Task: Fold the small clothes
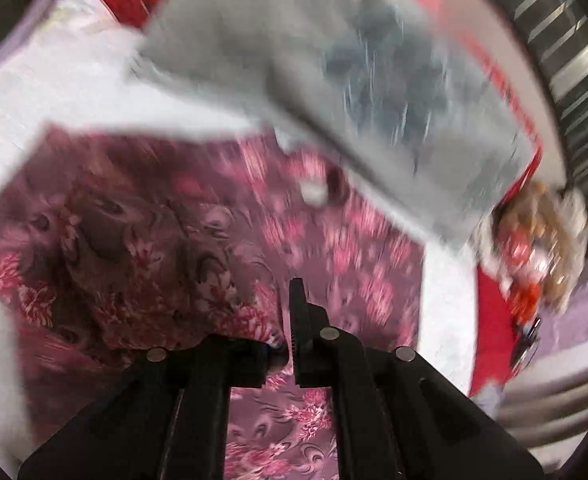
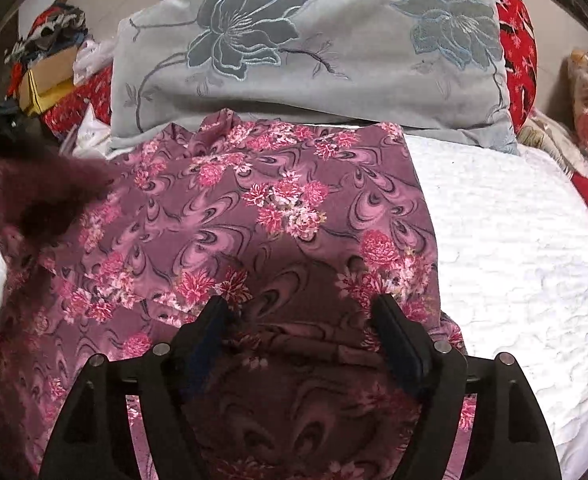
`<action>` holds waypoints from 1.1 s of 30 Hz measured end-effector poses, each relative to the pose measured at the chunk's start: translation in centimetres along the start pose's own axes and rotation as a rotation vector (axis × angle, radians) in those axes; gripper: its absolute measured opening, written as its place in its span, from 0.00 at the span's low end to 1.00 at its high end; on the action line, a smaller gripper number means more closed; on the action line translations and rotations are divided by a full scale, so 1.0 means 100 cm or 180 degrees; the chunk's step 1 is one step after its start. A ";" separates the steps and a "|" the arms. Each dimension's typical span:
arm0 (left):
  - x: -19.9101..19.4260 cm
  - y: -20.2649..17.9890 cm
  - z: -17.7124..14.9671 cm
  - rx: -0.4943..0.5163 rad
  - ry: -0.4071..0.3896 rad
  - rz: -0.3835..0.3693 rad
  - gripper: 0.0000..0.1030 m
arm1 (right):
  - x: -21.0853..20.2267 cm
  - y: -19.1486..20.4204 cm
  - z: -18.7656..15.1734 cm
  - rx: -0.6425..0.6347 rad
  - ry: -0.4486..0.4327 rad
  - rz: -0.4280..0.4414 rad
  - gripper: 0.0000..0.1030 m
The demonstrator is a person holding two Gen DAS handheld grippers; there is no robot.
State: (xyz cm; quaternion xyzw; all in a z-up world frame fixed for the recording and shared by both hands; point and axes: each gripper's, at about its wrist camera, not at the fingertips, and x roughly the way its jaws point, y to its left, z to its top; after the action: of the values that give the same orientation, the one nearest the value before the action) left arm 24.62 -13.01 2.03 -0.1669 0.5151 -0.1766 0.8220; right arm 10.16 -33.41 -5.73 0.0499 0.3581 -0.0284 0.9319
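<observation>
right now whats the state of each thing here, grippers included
left gripper: nearly shut, a fold of the garment at its jaws; grip unclear in the blur
right gripper: open, over the garment, nothing gripped
garment: spread on the sheet, left part doubled over, wrinkled
pillow: flat at the head of the bed, top edge of garment against it
sheet: spread, bare right of the garment

Soft indoor light, one view smeared by motion and the other sharp.

The left wrist view streaks all over: the grey pillow (image 1: 333,80) and floral garment (image 1: 174,220) blur badly. The right wrist view is crisp, with a dark shadow on the garment (image 2: 294,300) between the fingers (image 2: 393,320), a blurred dark patch at left, and the white bedspread (image 2: 513,240) bright. Both views curve and darken at the edges.
</observation>
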 end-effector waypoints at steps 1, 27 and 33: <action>0.019 -0.003 -0.006 0.0018 0.0138 0.0083 0.23 | -0.001 -0.005 -0.004 0.0023 -0.0008 0.0036 0.76; -0.056 0.181 -0.064 -0.1219 -0.0099 -0.0757 0.71 | -0.015 0.176 0.040 -0.1288 -0.0080 0.0866 0.80; -0.053 0.183 -0.059 -0.1297 -0.0103 -0.0822 0.71 | 0.010 0.173 0.055 -0.1175 0.0127 0.0865 0.13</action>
State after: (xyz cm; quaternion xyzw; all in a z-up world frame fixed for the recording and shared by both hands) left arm 19.34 5.03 -4.61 -0.3967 0.5012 -0.1700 0.7500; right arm 16.09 -16.82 -1.06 -0.0731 0.3656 0.1644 0.9132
